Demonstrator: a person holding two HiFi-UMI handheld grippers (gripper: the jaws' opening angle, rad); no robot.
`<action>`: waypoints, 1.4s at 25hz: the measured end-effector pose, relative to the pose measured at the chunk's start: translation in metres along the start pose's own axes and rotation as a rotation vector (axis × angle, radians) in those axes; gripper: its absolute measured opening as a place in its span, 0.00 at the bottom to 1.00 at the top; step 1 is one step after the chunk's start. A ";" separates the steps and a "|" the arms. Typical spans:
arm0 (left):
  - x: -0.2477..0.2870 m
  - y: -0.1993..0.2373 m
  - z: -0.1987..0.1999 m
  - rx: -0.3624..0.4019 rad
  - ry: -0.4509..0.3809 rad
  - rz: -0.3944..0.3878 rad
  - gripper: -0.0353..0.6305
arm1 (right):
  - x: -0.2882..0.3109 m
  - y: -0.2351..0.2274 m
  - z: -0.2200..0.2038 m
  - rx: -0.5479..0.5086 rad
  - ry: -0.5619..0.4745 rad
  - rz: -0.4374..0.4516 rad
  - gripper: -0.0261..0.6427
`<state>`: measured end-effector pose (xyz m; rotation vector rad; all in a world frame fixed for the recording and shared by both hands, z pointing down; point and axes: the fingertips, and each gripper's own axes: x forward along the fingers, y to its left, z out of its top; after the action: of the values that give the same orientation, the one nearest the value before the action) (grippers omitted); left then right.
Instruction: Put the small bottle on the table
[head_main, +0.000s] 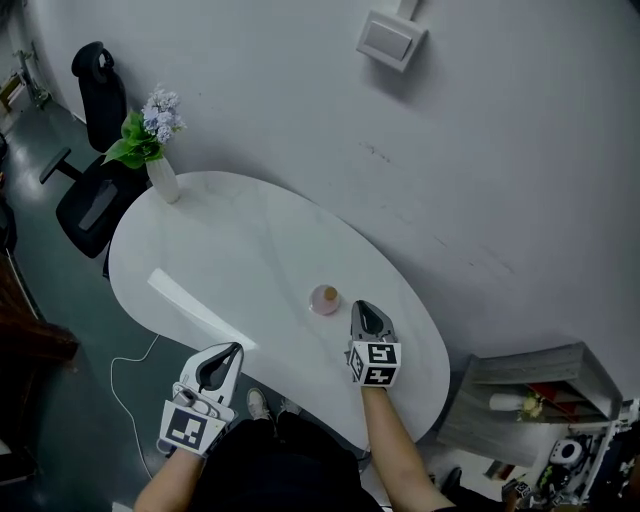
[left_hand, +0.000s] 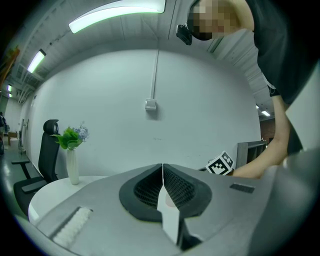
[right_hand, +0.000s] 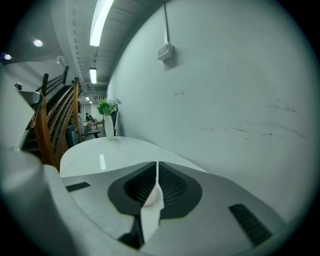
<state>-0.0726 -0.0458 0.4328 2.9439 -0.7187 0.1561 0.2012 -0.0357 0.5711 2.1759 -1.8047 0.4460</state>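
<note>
The small bottle (head_main: 324, 299), pinkish with a gold cap, stands upright on the white oval table (head_main: 230, 250), toward its right half. My right gripper (head_main: 364, 307) hovers just right of the bottle and apart from it. Its jaws are shut with nothing between them, as the right gripper view shows (right_hand: 157, 171). My left gripper (head_main: 229, 351) is over the table's near edge, far left of the bottle, also shut and empty (left_hand: 162, 172). In the left gripper view the right gripper's marker cube (left_hand: 221, 163) shows past the jaws.
A white vase with flowers (head_main: 160, 175) stands at the table's far left end (left_hand: 72, 165) (right_hand: 109, 127). A black office chair (head_main: 92, 195) is behind it. The grey wall with a switch box (head_main: 392, 40) runs along the table's far side. Shelving (head_main: 545, 395) stands at lower right.
</note>
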 end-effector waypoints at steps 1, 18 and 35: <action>0.000 0.000 0.001 -0.001 -0.004 0.000 0.07 | -0.002 0.000 0.002 0.002 -0.004 0.003 0.06; 0.015 0.022 0.026 0.006 -0.072 0.028 0.07 | -0.058 -0.014 0.108 -0.047 -0.181 0.038 0.05; 0.026 0.034 0.041 0.005 -0.107 0.047 0.07 | -0.123 -0.005 0.173 -0.083 -0.353 0.030 0.05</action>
<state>-0.0629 -0.0928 0.3985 2.9599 -0.8028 0.0043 0.1947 0.0062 0.3626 2.2830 -1.9902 -0.0130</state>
